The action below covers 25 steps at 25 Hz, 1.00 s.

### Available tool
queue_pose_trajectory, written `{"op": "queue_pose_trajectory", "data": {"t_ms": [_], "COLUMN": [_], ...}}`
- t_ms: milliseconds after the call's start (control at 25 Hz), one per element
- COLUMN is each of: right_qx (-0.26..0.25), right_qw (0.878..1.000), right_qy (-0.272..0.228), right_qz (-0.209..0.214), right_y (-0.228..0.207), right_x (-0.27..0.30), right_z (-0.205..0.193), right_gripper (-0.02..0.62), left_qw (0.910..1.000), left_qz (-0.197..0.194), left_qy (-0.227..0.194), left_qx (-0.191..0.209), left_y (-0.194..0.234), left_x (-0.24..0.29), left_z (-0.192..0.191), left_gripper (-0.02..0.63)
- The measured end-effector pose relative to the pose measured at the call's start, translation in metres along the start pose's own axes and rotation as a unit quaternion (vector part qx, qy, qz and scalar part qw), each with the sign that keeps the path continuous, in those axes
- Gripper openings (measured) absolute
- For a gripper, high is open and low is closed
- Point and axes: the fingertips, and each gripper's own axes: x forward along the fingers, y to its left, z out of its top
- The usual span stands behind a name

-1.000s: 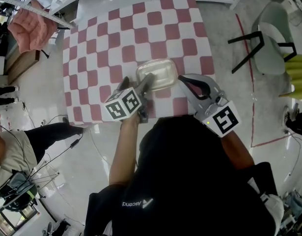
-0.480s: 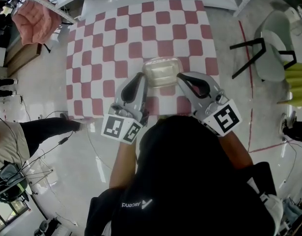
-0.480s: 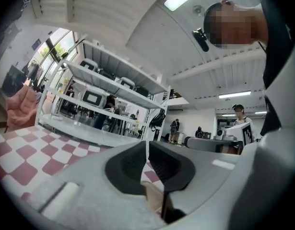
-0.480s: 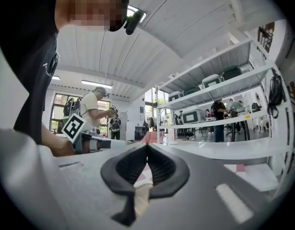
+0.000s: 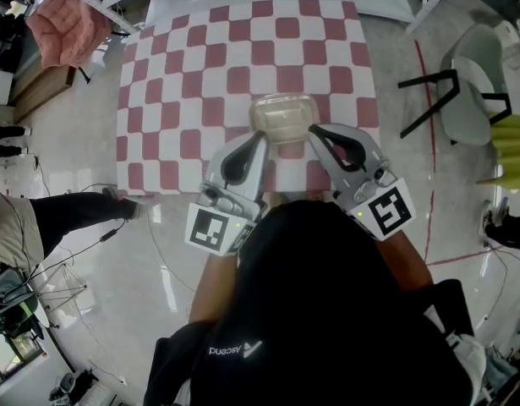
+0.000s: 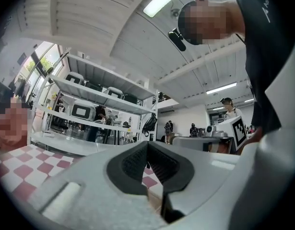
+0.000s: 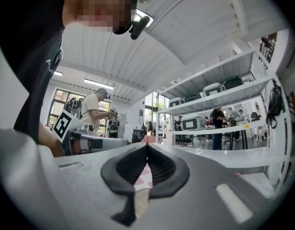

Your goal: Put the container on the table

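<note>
Container (image 5: 283,117) sits on checkered table (image 5: 183,74) close to its near edge, long axis left-right. We read both grippers clenched on nothing: left gripper (image 5: 259,137) by its near-left corner, right gripper (image 5: 314,130) by near-right. Container lies just far of both tips, neither clearly nearer; placement looks done to us

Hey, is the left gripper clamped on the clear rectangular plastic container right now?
No, the left gripper has its jaws together with nothing between them, while the clear rectangular plastic container rests on the pink-and-white checkered tablecloth.

Robotics lab, equipment shelves (image 6: 99,92), floor cables (image 5: 107,234)
</note>
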Motion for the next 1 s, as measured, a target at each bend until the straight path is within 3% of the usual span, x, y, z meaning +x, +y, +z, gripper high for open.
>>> {"op": "queue_pose_trajectory", "data": {"t_ms": [1000], "right_qx": [-0.019], "right_qw": [1.000], "right_qy": [0.008], "right_qz": [0.011], "right_y": [0.018], "right_x": [-0.010], "right_z": [0.000], "right_gripper": [0.003], "left_qw": [1.0000], "left_qz": [-0.009], "left_qy": [0.001], "left_qx": [0.001], "left_y": [-0.013], "left_x": [-0.014], "left_z": [0.003], "left_gripper": [0.011]}}
